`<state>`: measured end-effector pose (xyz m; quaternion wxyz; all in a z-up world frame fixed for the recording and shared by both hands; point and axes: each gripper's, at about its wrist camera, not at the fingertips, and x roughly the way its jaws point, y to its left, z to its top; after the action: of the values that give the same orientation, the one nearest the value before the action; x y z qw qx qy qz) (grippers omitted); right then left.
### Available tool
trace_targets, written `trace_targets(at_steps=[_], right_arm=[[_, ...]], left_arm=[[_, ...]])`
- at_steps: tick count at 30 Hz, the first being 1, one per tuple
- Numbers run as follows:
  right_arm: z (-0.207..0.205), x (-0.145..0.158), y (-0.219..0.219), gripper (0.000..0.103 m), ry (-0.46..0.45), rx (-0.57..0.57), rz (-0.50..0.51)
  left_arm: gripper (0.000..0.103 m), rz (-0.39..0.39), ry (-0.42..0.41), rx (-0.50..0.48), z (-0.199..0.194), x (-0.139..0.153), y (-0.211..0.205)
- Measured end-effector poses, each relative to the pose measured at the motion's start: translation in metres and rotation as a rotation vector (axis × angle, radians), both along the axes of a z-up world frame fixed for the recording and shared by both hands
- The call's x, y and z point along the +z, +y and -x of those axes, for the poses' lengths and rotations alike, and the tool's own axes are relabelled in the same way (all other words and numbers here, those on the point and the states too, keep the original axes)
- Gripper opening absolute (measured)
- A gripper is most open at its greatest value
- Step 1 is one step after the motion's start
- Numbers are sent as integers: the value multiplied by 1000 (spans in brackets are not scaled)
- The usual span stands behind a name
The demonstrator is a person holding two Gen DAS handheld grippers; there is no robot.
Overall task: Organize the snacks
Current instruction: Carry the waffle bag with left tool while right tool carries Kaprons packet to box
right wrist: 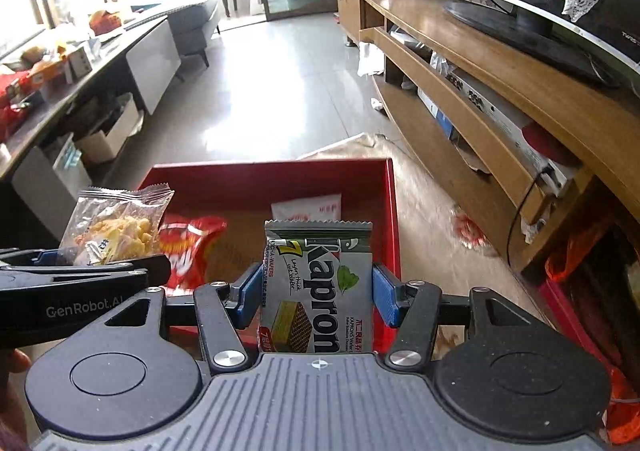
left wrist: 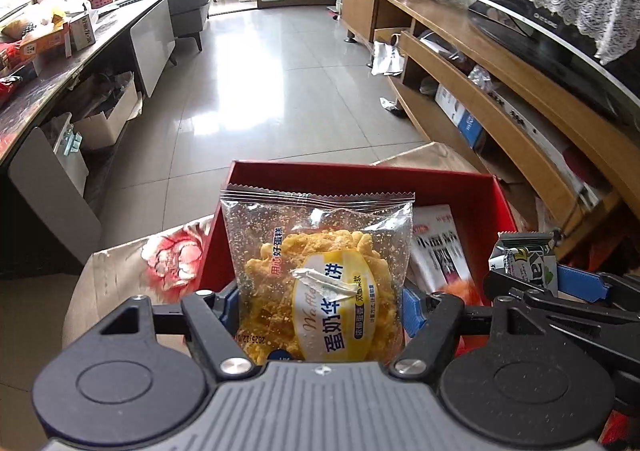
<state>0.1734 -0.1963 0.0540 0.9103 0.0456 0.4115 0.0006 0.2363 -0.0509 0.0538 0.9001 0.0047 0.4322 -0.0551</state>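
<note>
Two packs: Kapron wafer pack (right wrist: 318,283), 蛋奶华夫饼 pack (left wrist: 320,275)

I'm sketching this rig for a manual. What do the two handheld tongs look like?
Both match. The left tongs and right tongs have blue ribbed pads on black link arms with silver pivot bolts, two round black housings and a grey ridged body. White "GenRobot.AI" lettering marks the left one's side. No cables or sleeves show.

Clear waffle packet (left wrist: 320,275) and grey Kapron wafer pack (right wrist: 318,287) upright above red box (right wrist: 256,175); red snack bag (right wrist: 192,247) inside.
</note>
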Motion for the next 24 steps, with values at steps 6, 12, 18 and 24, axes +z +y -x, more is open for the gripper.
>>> trace_targets(at_steps=[6, 12, 18, 24], right_arm=[[-16, -9, 1, 64, 14, -9, 13], [-35, -23, -1, 64, 34, -20, -2], [-44, -35, -4, 64, 55, -26, -1], [-49, -42, 0, 65, 62, -20, -2]], left_arm=[[68, -6, 17, 16, -21, -13, -3], [68, -33, 28, 24, -36, -24, -7], [68, -42, 57, 27, -47, -38, -11], [68, -71, 57, 38, -53, -43, -12]])
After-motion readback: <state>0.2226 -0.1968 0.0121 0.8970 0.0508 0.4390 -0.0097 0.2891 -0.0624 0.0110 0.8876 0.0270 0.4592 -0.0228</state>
